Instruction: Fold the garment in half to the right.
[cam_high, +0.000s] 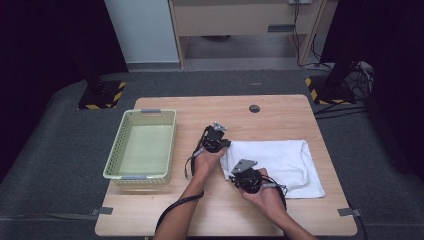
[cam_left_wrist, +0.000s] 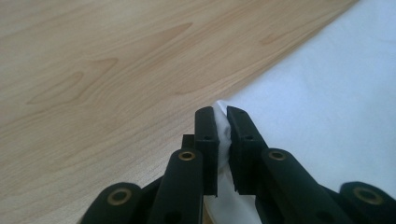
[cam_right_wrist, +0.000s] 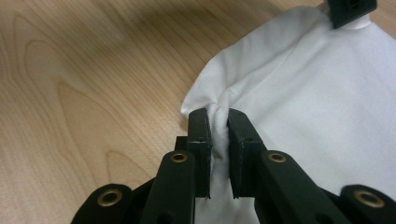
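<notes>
White cloth bunched between both grippers' fingers.

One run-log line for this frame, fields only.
left gripper: shut on white cloth, far left corner | right gripper: shut on white cloth, near left edge | cloth: flat on table | basket: empty

Soft matt white cloth bunched between matt black plastic pads of the right claw, smooth pale wood-grain tabletop beside it, perforated pale-green plastic basket well off the left claw.
</notes>
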